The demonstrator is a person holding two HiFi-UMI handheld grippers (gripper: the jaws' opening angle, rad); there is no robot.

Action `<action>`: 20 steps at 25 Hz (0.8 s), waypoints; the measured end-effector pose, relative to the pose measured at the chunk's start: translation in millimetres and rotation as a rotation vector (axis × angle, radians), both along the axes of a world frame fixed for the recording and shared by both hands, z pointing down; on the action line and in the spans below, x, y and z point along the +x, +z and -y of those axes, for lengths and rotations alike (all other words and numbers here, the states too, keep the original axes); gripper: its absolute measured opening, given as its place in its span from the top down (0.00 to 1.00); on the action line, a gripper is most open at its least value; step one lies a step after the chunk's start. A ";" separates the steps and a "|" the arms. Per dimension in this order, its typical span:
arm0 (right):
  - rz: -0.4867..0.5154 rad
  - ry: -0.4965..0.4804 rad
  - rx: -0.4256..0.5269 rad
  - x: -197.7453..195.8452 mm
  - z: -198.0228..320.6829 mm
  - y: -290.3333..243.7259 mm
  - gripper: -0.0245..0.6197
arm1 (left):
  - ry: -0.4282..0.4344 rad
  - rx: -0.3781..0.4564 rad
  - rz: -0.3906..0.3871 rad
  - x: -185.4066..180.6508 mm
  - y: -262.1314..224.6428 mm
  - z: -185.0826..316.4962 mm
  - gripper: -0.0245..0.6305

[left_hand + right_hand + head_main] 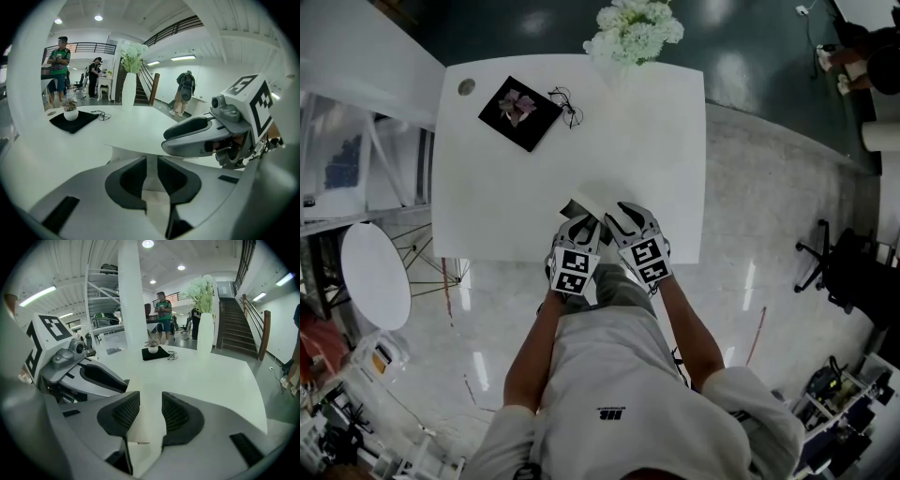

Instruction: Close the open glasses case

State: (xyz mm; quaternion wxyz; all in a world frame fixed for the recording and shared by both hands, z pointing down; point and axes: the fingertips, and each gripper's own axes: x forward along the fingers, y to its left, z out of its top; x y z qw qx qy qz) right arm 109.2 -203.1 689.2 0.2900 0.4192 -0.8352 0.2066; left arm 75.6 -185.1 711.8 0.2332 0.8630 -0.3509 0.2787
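Note:
The glasses case (580, 206) is a flat white folding case at the near edge of the white table (656, 150). One pale panel is raised. My left gripper (584, 225) and right gripper (622, 218) meet side by side over it. In the left gripper view my gripper (151, 176) is shut on a pale flap of the case (140, 150), with the right gripper's finger (192, 136) close on the right. In the right gripper view my gripper (151, 413) is shut on a cream panel of the case (139, 394), and the left gripper (93, 373) lies alongside.
At the table's far left lies a black cloth (520, 112) with a small potted plant on it, and wire-framed glasses (567, 105) beside it. A vase of white flowers (633, 28) stands at the far edge. People stand in the background (58, 61). An office chair (834, 267) is on the right.

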 end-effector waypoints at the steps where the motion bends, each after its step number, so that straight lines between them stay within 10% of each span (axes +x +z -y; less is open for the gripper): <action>1: 0.000 0.001 0.000 -0.7 -0.8 0.2 0.73 | 0.000 -0.001 0.000 -0.8 0.2 -0.9 0.83; 20: -0.003 0.017 0.004 -14.2 -20.5 0.7 0.74 | -0.009 0.002 -0.003 -15.7 2.5 -18.3 0.84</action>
